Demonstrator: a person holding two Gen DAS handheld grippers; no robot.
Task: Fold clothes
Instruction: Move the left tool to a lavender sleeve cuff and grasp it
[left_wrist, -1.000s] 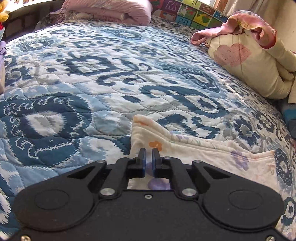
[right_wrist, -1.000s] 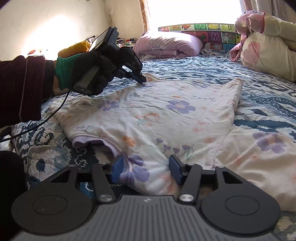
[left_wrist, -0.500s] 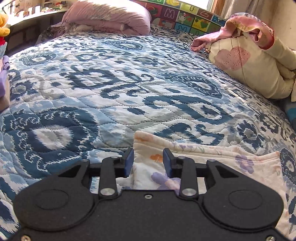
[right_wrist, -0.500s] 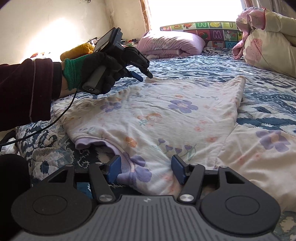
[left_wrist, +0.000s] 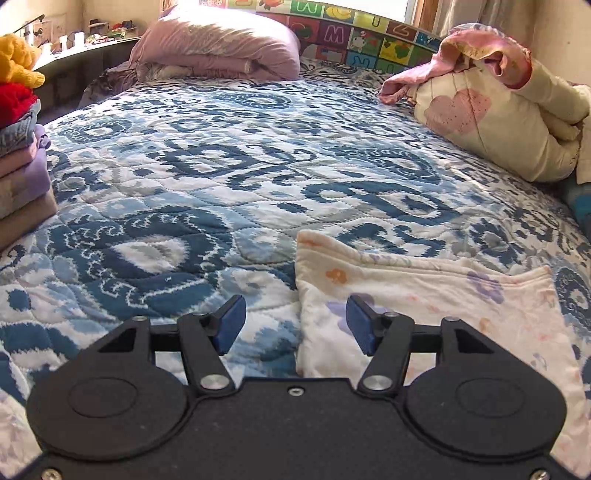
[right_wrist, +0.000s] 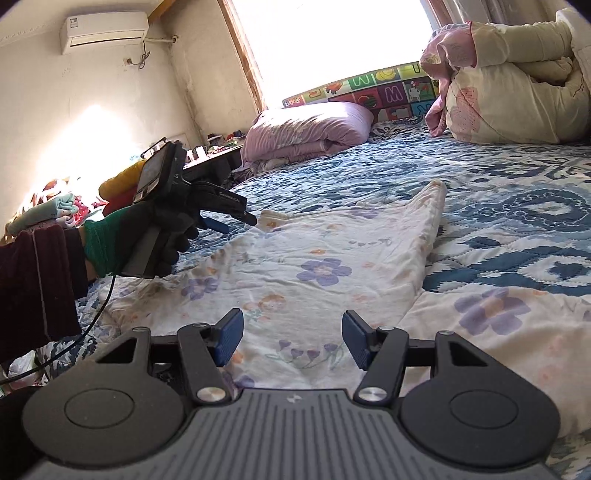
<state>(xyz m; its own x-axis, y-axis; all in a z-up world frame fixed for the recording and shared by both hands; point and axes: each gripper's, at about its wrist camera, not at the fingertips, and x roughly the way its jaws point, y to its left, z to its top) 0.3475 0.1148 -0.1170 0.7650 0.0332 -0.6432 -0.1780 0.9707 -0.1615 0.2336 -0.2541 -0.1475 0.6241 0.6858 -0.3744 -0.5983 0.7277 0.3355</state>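
While both of my tongs hung above the bed, the contents ran as follows, left to right.

Left wrist view. Far left edge: stack of folded clothes (left_wrist: 22, 177), red and yellow items on top. Upper centre: rolled lilac duvet (left_wrist: 218, 48) against an alphabet play mat (left_wrist: 354, 29). Middle: blue patterned quilt (left_wrist: 221, 177). Bottom centre: my left gripper (left_wrist: 295, 323), blue pads spread wide, pinching nothing; the left pad stood over bare quilt, the right pad over cloth. Lower right: floral garment (left_wrist: 443, 295), cream with purple and orange flowers, its corner lying flat between and beyond the pads. Upper right: cream bundle of bedding (left_wrist: 491, 122) with pink cloth draped over it.

Right wrist view. Upper left: wall air conditioner (right_wrist: 105, 29). Left: my gloved left hand (right_wrist: 147, 236) holding the left gripper just above the garment's far left corner. Centre: the garment spread flat on the quilt. Bottom centre: my right gripper (right_wrist: 291, 338), pads spread apart, empty, over the garment's near part.
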